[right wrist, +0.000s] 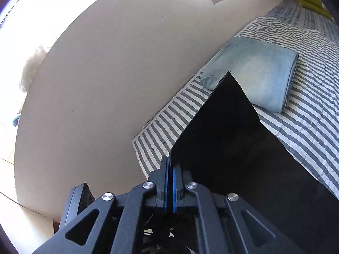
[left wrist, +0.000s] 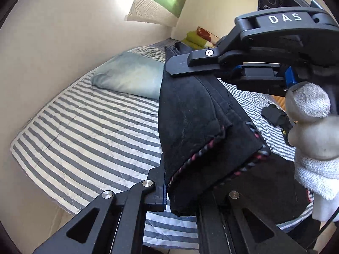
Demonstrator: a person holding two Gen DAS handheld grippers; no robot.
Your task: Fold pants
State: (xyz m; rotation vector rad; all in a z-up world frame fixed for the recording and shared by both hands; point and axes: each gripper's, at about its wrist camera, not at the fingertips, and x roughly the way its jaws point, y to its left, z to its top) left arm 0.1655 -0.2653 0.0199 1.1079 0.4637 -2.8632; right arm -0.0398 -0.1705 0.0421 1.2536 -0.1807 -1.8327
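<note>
Left gripper [left wrist: 167,190] clamped on pants [left wrist: 197,127] hem: black, napped, pink-and-grey edge stitching. Right gripper [right wrist: 169,169] pinched on flat black fold, pads blue; "DAS" on its body. White knit glove [left wrist: 311,131] behind it. Both angled down; pants lifted over striped quilt [left wrist: 84,127], near blue pillow [right wrist: 254,74].

Both grippers are matte black linkages with silver rivets and blue pads; the right gripper [left wrist: 180,67] reads "DAS", held in a white knit glove [left wrist: 313,131]
</note>
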